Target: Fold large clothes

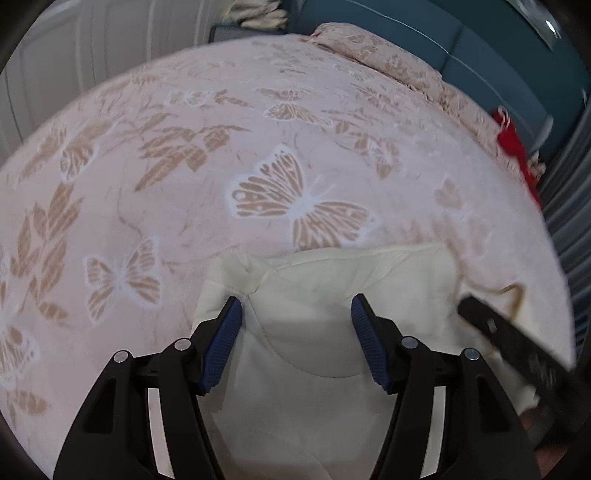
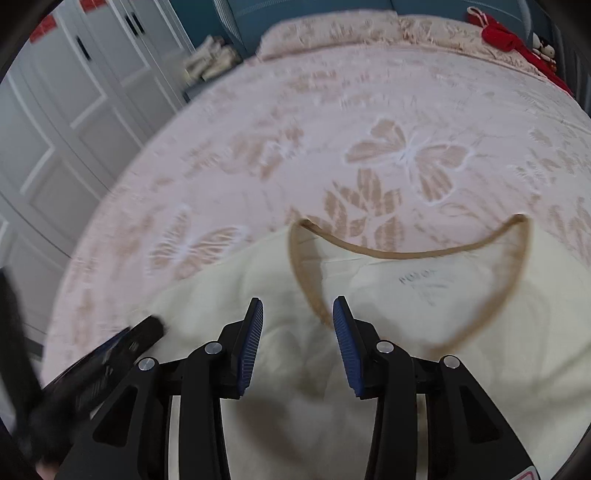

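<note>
Currently, the left gripper (image 1: 296, 309) hangs with jaws spread wide, grasping nothing, over the shoulder seam of the cream fabric garment with a tan-trimmed neckline (image 1: 332, 280). The right gripper (image 2: 297, 309) is likewise released, fingers apart above the neckline's left side. The garment lies flat at the near edge of the pink bedspread with tan butterfly and leaf pattern (image 1: 258, 155). Each gripper appears blurred at the side of the other's view. A matching pillow (image 1: 380, 55) rests at the bed's far edge, a red cloth item (image 2: 506, 35) at its far right corner, white panelled wardrobe doors (image 2: 55, 110) beyond the left edge.
</note>
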